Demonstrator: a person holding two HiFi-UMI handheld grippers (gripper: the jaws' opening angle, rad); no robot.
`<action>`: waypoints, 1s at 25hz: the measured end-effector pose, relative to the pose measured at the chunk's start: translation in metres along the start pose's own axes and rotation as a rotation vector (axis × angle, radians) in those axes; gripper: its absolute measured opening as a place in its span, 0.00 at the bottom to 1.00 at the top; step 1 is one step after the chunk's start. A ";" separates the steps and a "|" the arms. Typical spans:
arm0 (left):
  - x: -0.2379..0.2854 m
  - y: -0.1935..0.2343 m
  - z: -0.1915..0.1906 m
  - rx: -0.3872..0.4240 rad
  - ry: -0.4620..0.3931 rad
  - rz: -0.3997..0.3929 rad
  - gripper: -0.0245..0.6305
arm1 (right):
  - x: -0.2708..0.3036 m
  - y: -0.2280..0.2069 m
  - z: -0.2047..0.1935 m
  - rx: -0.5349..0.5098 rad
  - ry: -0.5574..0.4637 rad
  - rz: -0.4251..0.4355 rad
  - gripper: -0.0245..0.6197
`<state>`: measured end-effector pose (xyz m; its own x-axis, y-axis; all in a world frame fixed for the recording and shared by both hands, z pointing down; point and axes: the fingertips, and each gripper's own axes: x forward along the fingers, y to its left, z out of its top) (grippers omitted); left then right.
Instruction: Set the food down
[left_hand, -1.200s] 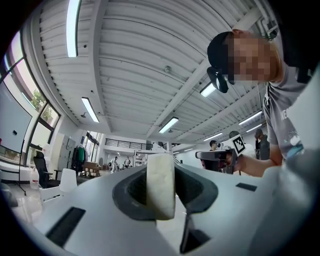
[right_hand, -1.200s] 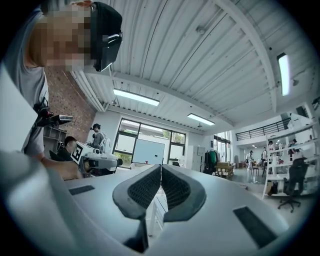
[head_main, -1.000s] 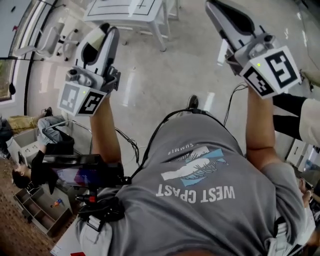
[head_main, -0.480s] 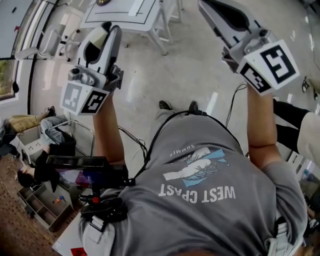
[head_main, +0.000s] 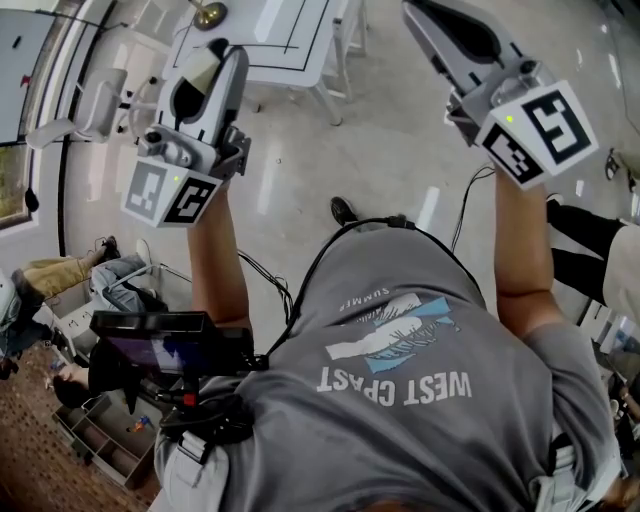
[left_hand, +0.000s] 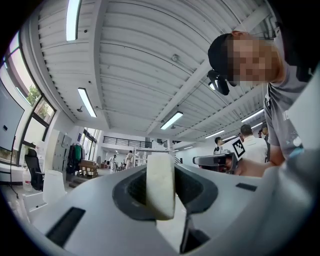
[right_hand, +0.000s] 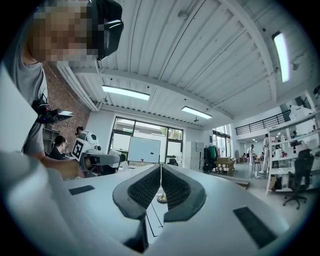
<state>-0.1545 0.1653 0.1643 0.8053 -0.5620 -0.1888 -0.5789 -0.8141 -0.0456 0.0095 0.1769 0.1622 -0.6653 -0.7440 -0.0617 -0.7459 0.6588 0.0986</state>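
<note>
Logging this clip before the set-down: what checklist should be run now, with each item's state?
1. Food clamped in left gripper: ok.
2. Right gripper shut and empty: ok.
3. Table under the food: not ok; it lies ahead, with floor below the grippers.
4. Landing spot free: cannot tell; only part of the table shows, and a brass object stands on it.

A white counter (head_main: 292, 48) stands far left, a small brass object (head_main: 209, 14) on it; grey bins (head_main: 95, 445) sit near left.
</note>
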 end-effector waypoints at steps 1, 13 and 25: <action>0.001 0.012 -0.001 -0.001 -0.001 -0.008 0.19 | 0.011 -0.002 -0.001 0.000 0.000 -0.009 0.05; 0.004 0.104 -0.005 -0.010 -0.037 -0.052 0.19 | 0.097 -0.011 -0.003 -0.026 0.015 -0.056 0.05; 0.115 0.212 -0.075 -0.008 0.020 0.026 0.19 | 0.197 -0.142 -0.069 0.025 0.025 0.025 0.05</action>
<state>-0.1746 -0.0826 0.2061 0.7926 -0.5857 -0.1697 -0.5985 -0.8004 -0.0330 -0.0136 -0.0708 0.2048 -0.6831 -0.7295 -0.0351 -0.7297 0.6797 0.0745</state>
